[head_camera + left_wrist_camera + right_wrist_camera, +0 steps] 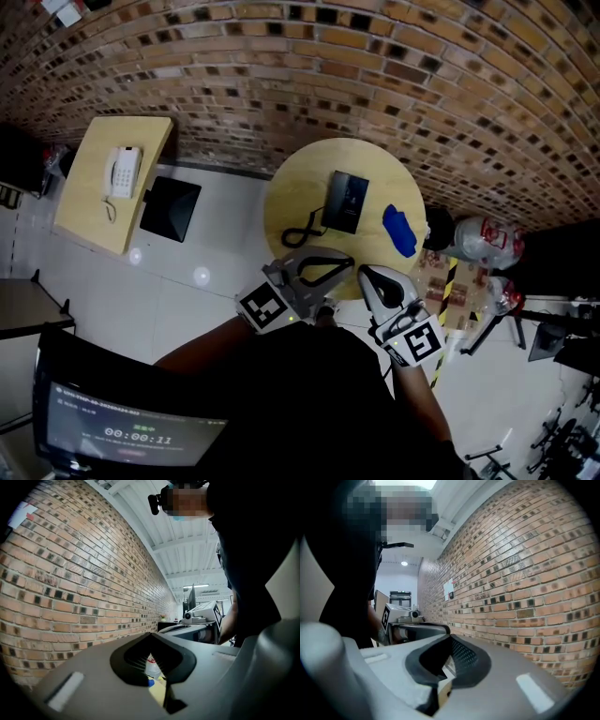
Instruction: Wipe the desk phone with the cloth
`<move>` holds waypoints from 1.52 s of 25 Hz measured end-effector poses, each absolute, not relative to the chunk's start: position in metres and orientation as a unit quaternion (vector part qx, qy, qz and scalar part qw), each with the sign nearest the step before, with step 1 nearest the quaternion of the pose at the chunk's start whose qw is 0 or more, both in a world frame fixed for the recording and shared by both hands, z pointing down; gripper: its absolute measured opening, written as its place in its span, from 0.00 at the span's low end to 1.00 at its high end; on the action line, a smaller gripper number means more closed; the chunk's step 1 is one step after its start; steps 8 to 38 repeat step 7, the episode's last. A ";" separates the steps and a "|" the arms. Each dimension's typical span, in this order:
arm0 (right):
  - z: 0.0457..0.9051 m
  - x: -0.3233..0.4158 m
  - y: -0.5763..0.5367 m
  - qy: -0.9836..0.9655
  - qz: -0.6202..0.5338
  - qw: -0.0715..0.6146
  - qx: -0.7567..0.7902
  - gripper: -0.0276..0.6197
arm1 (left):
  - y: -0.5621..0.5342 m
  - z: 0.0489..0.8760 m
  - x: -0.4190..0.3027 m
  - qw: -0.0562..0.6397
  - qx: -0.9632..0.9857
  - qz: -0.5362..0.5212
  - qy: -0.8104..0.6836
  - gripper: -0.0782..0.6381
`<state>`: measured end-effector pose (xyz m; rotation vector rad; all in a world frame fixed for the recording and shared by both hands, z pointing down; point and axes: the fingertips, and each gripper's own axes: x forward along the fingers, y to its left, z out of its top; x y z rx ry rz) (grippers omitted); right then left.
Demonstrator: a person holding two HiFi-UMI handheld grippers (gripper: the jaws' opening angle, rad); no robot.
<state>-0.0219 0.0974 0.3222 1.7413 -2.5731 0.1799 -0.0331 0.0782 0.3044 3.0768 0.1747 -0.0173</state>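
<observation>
A black desk phone (343, 202) lies on the round wooden table (291, 202), its coiled cord (305, 231) trailing to the left. To the phone's right lies a crumpled blue cloth (399, 231). My left gripper (345, 264) hovers over the table's near edge, shut with nothing in it. Just to its right, my right gripper (366, 273) is also shut and holds nothing. Both point toward the phone and stay apart from it. In the left gripper view the jaws (150, 634) meet at their tips; a sliver of the cloth (149, 683) shows through the gap. In the right gripper view the right gripper (451, 637) is shut too.
A brick wall (394, 84) runs behind the table. At the left stands a rectangular side table (89, 211) with a white phone (122, 172), and a black square object (171, 208) beside it. Plastic bags (487, 240) and tripod legs (487, 333) crowd the right. A monitor (122, 433) sits bottom left.
</observation>
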 end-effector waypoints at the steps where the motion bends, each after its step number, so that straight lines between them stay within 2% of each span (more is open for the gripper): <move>1: 0.322 -0.023 0.097 -0.826 0.058 0.014 0.560 0.04 | 0.078 0.305 -0.034 0.030 0.998 -0.006 0.056 0.12; 38: 0.319 -0.023 0.097 -0.825 0.056 0.009 0.563 0.04 | 0.079 0.309 -0.036 0.031 0.998 0.000 0.057 0.12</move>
